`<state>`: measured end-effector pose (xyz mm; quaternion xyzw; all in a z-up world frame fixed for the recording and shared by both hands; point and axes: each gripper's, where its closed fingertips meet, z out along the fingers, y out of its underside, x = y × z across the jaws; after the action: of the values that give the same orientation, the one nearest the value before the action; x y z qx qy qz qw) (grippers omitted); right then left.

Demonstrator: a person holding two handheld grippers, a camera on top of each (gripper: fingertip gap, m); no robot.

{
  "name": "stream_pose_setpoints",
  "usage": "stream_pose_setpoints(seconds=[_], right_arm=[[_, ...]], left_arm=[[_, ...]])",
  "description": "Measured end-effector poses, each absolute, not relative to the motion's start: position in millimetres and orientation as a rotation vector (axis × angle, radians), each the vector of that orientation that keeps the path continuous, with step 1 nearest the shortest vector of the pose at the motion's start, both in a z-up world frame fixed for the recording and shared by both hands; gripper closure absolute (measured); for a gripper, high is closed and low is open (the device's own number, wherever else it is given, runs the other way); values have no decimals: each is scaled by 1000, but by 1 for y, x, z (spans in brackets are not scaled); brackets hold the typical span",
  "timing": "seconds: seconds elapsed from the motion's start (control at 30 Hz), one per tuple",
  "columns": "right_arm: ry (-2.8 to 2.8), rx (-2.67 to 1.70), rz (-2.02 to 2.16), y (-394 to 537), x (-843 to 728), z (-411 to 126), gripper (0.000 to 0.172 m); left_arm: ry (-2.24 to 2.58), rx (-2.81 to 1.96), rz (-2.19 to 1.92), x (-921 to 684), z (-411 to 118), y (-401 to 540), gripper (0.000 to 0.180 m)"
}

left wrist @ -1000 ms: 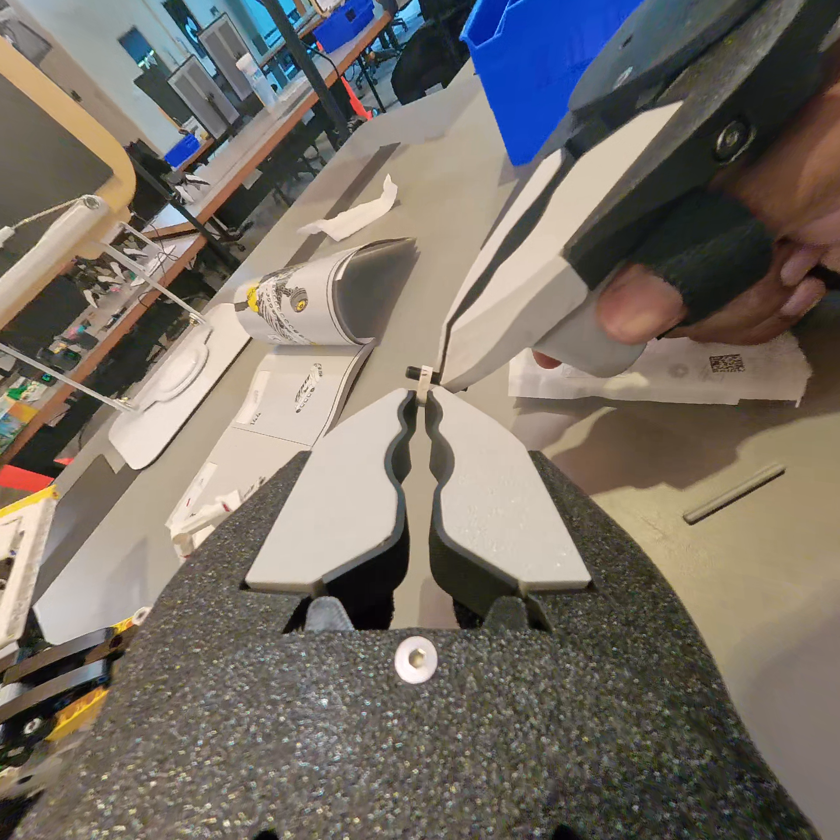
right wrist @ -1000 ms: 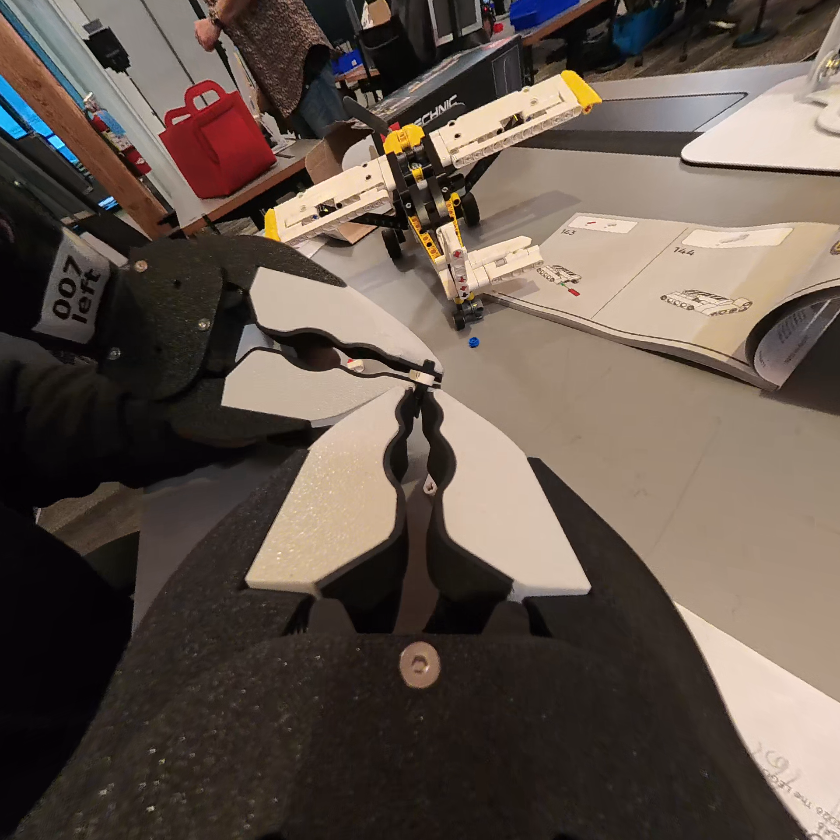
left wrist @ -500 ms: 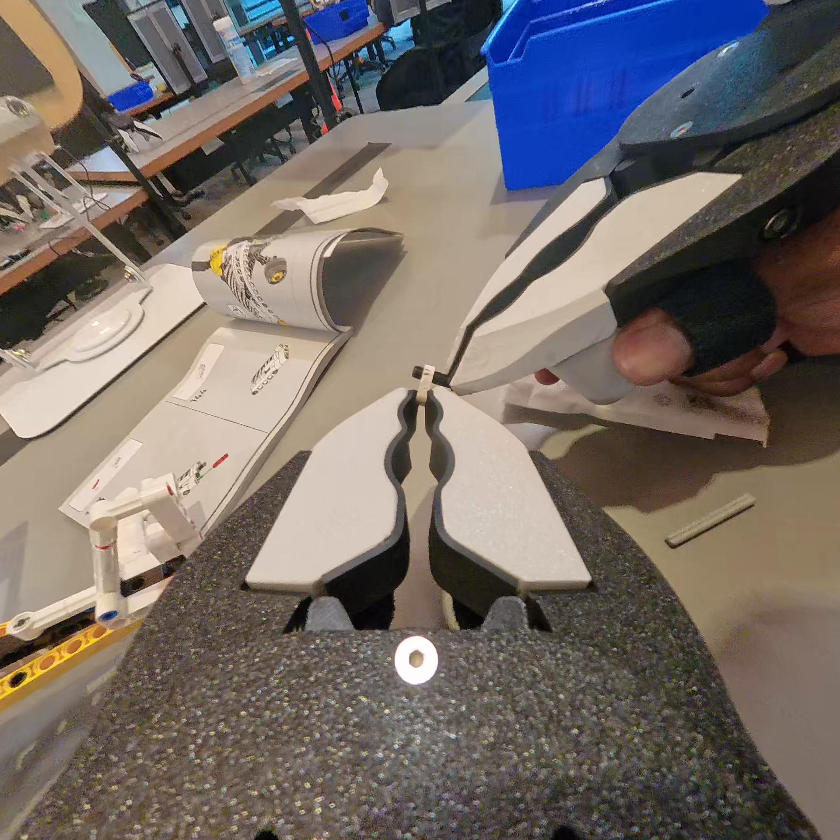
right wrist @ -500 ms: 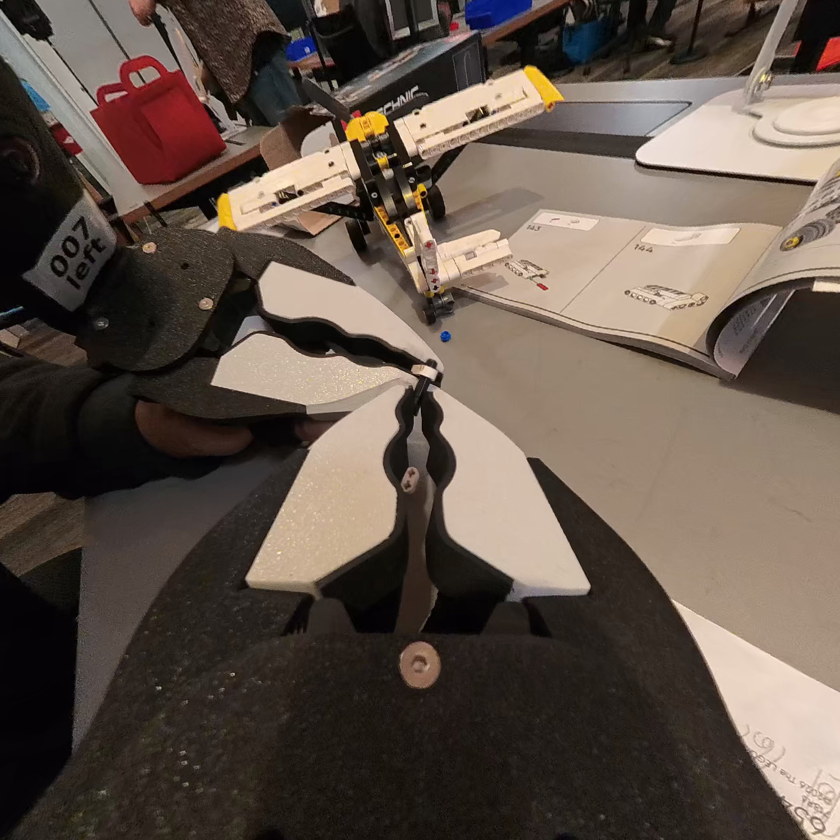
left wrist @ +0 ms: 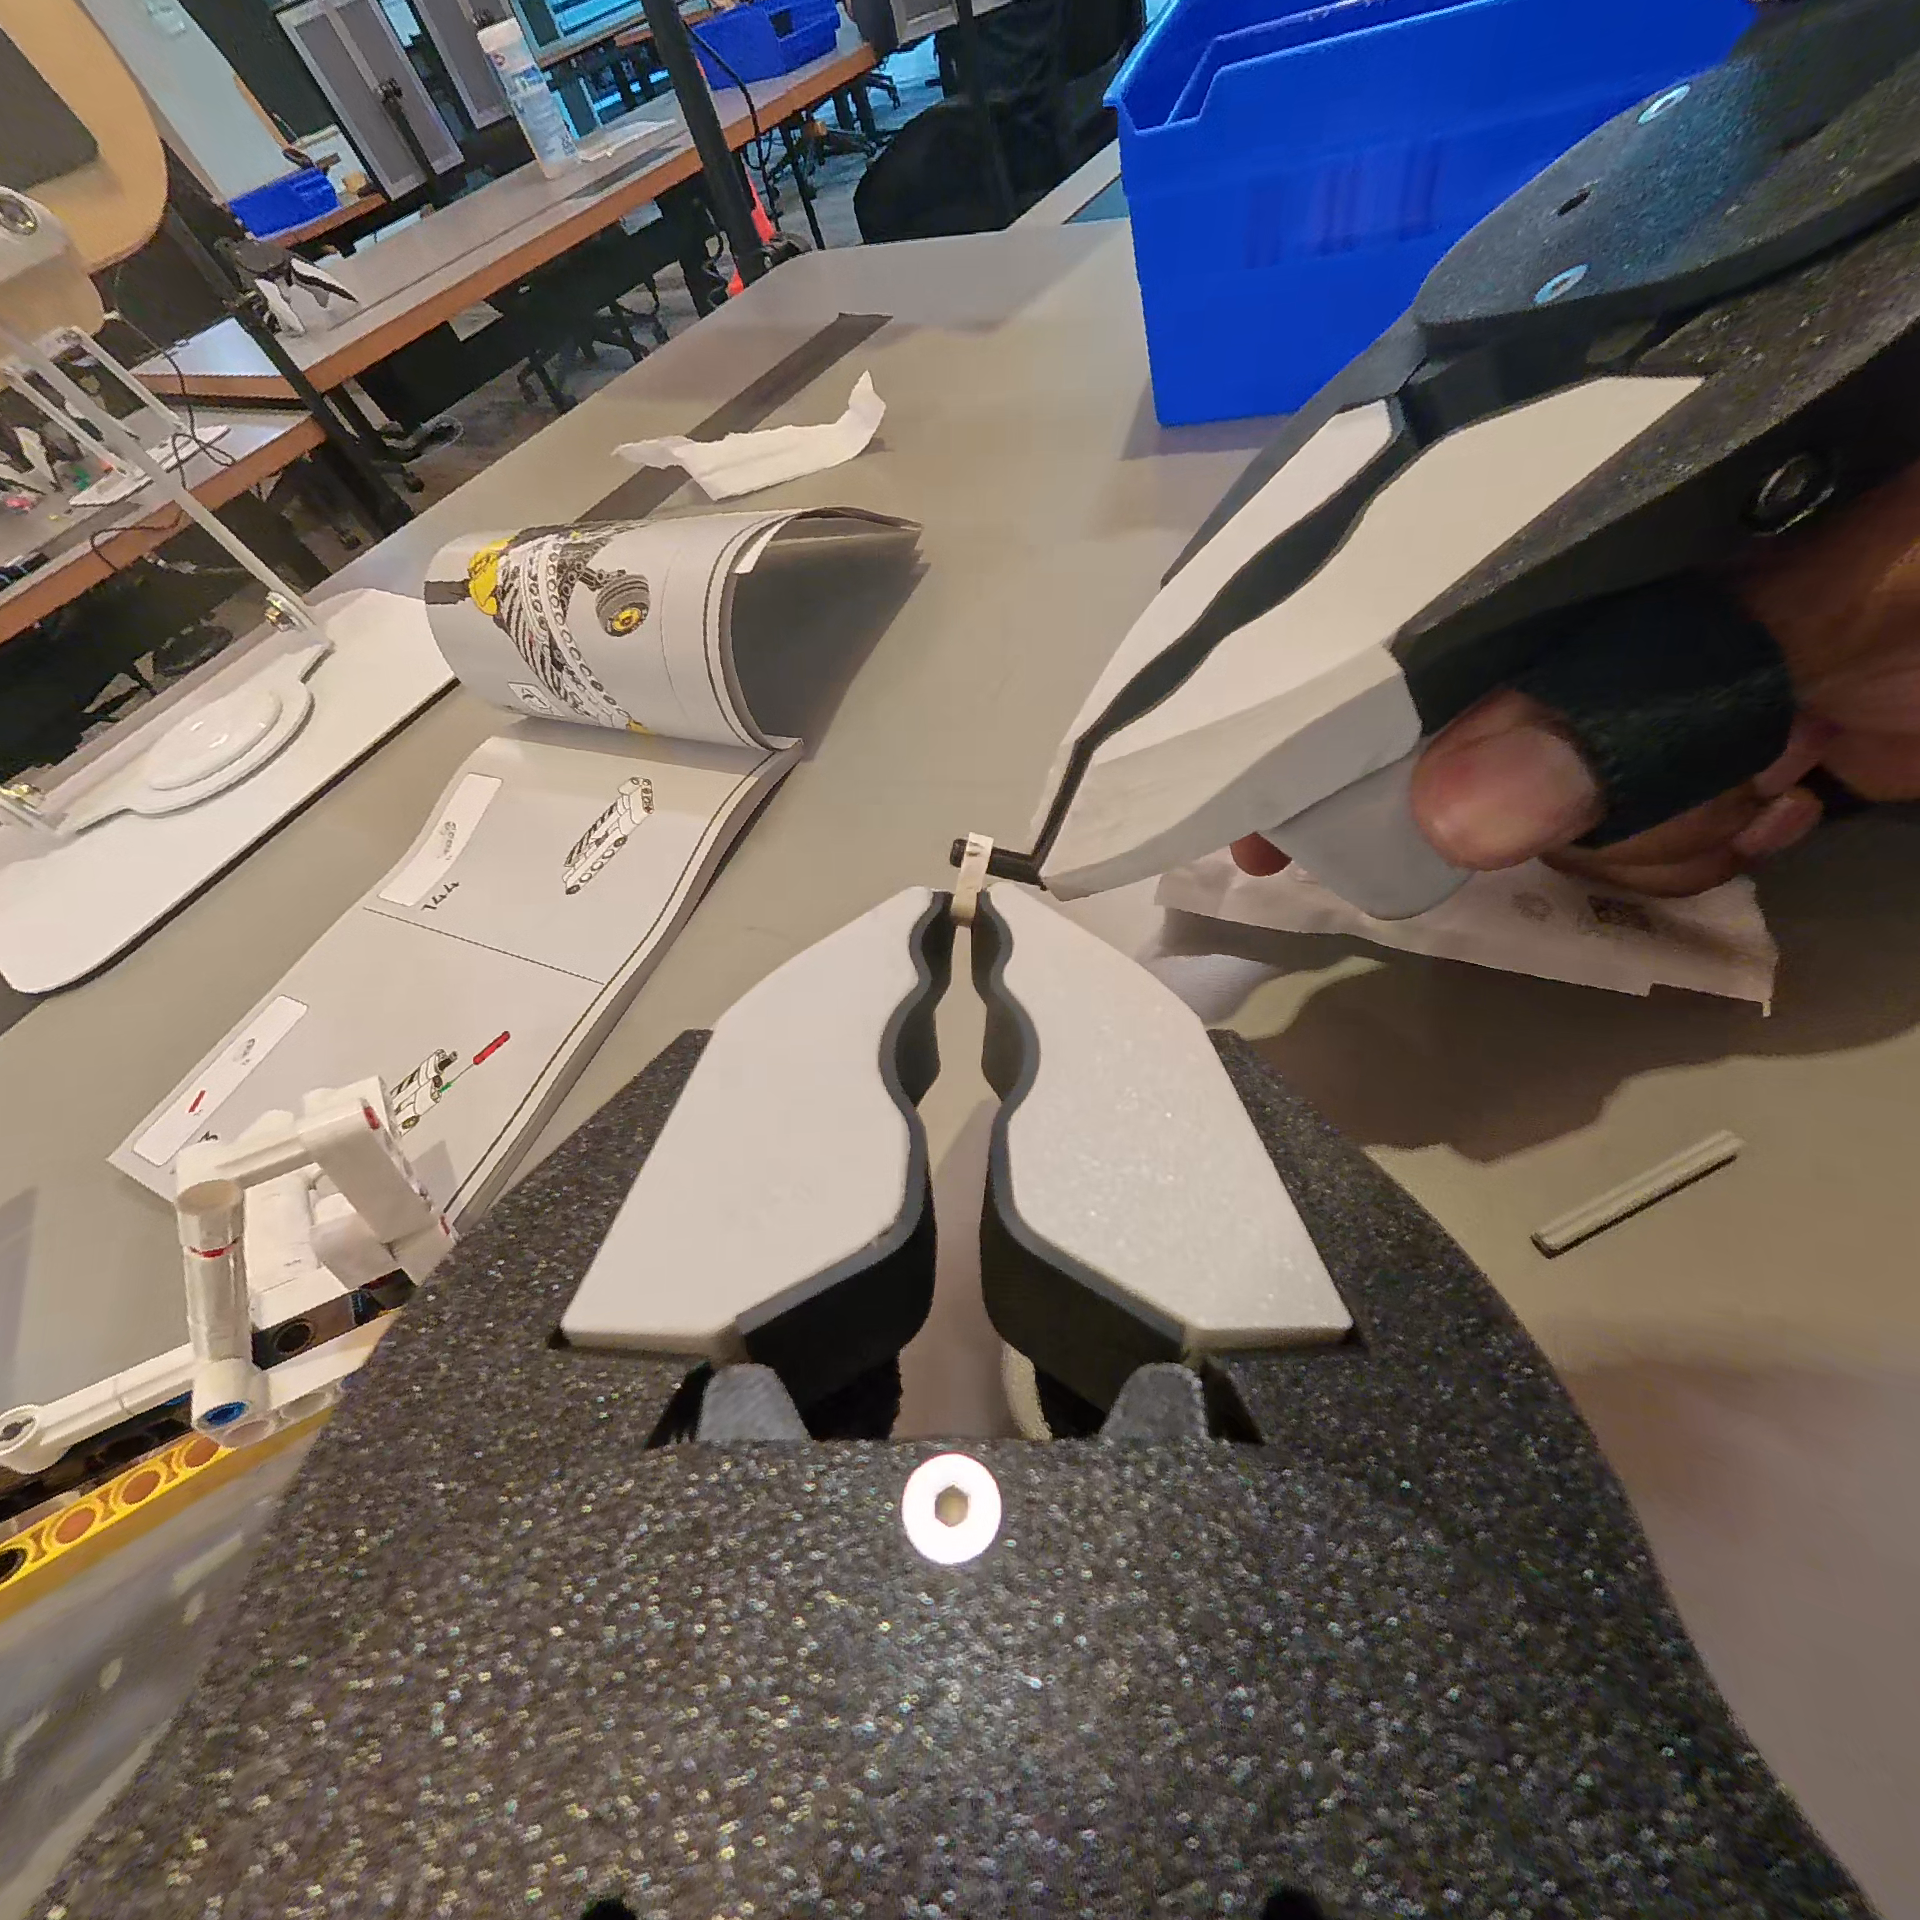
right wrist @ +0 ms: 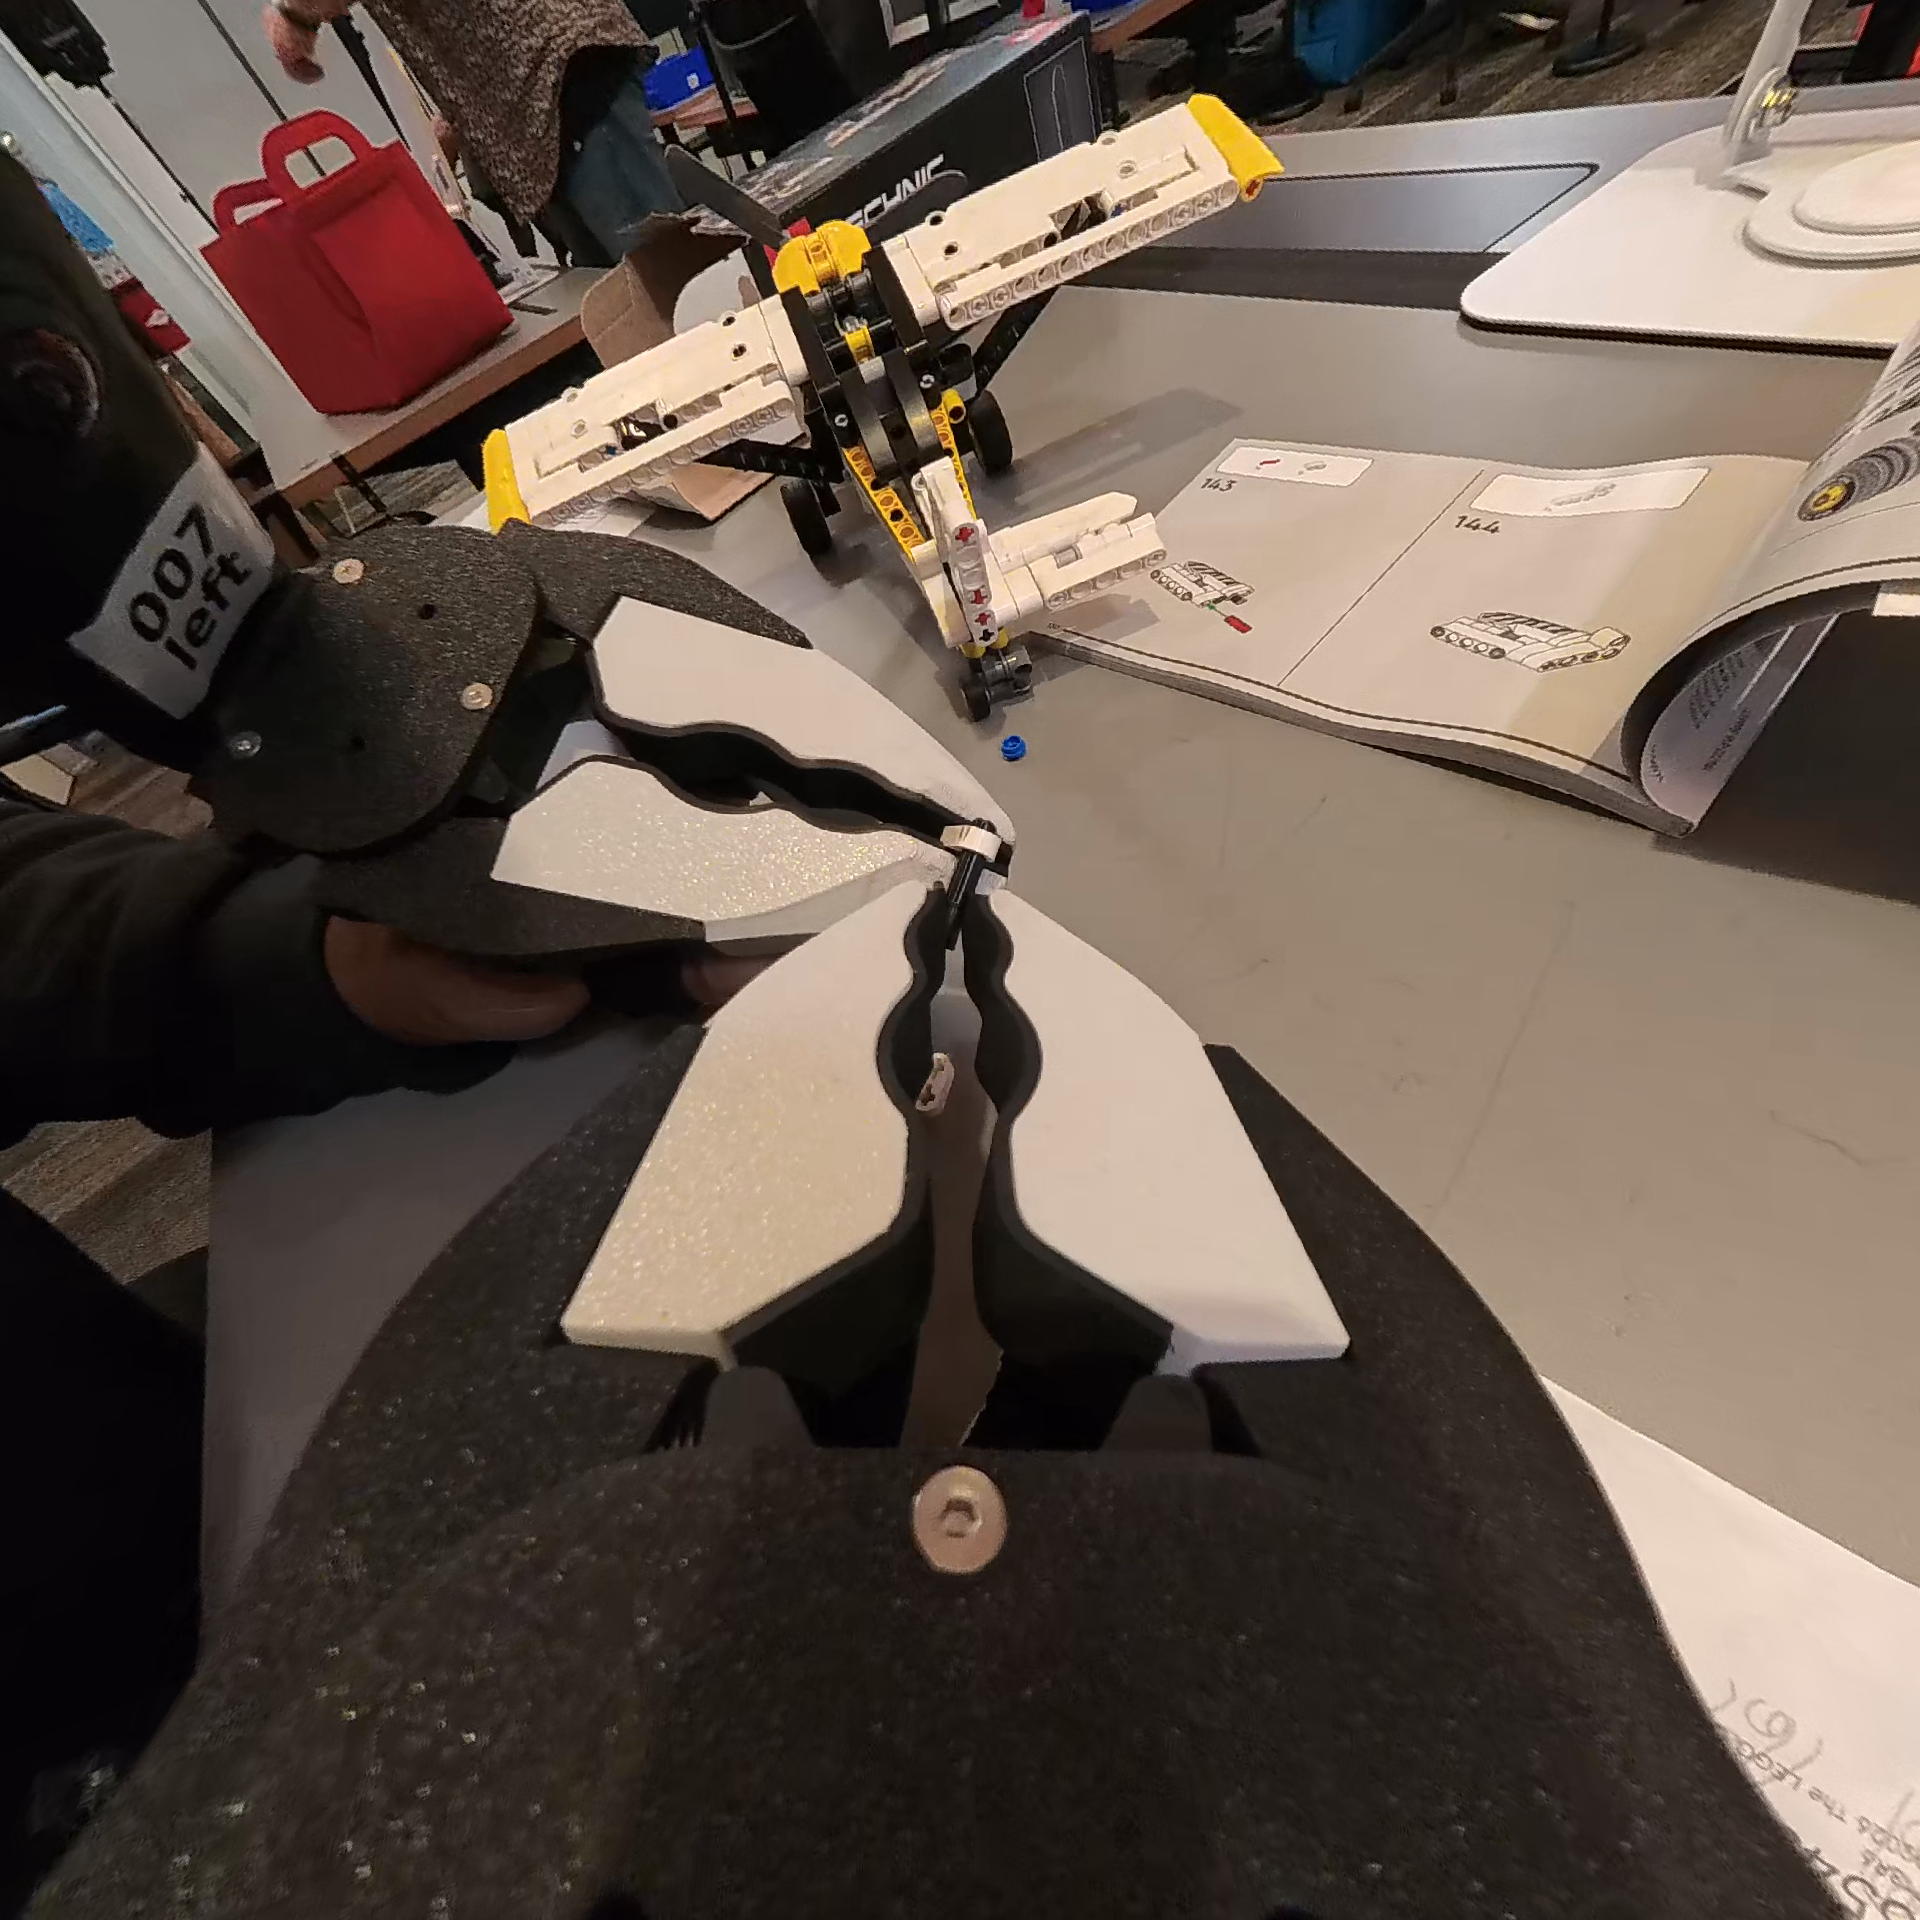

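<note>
My left gripper (left wrist: 961, 906) is shut on a small white brick piece (left wrist: 968, 871), which stands up out of its fingertips. My right gripper (right wrist: 958, 914) is shut on a short black pin (right wrist: 964, 883). The two meet tip to tip above the grey table (left wrist: 1039, 499). In the left wrist view the right gripper (left wrist: 1039, 871) comes in from the right, and its black pin (left wrist: 995, 857) passes through the white piece. In the right wrist view the left gripper (right wrist: 977, 831) comes in from the left with the white piece (right wrist: 975, 834) on the pin's far end.
A white, yellow and black brick plane (right wrist: 883, 395) stands beyond the grippers; its tail shows in the left wrist view (left wrist: 291, 1195). An open instruction booklet (right wrist: 1455, 582) lies beside it. Also on the table: a blue stud (right wrist: 1013, 746), a blue bin (left wrist: 1351, 208), a paper sheet (left wrist: 1558, 935), a grey bar (left wrist: 1636, 1184).
Both grippers have stayed shut on their pieces, the pin still through the white piece. The joined pair has swung a little, so the plane's tail has come into the left wrist view.
</note>
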<state>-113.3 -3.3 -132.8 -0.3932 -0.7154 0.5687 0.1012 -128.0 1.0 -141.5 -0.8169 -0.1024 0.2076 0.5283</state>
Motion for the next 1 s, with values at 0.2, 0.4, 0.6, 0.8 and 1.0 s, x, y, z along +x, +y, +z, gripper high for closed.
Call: stream_pose_setpoints(seconds=[0.2,0.4,0.6,0.8,1.0], right_arm=[[-2113,-1157,1682,-2,-112,-133,167],[-2112,-1153,1678,-2,-111,-133,167],[-2128,-1143,1683,-1,-109,-133,168],[-2154,-1133,1694,-6,-99,-135,172],[-2084,-1232,1722,4,-111,-134,172]], left_arm=[[-238,-1949,500,-127,-141,1,175],[-238,-1949,494,-126,-141,2,175],[-246,-1950,496,-127,-141,1,176],[-344,-1922,548,-140,-139,-6,176],[-293,-1923,528,-135,-138,-3,176]])
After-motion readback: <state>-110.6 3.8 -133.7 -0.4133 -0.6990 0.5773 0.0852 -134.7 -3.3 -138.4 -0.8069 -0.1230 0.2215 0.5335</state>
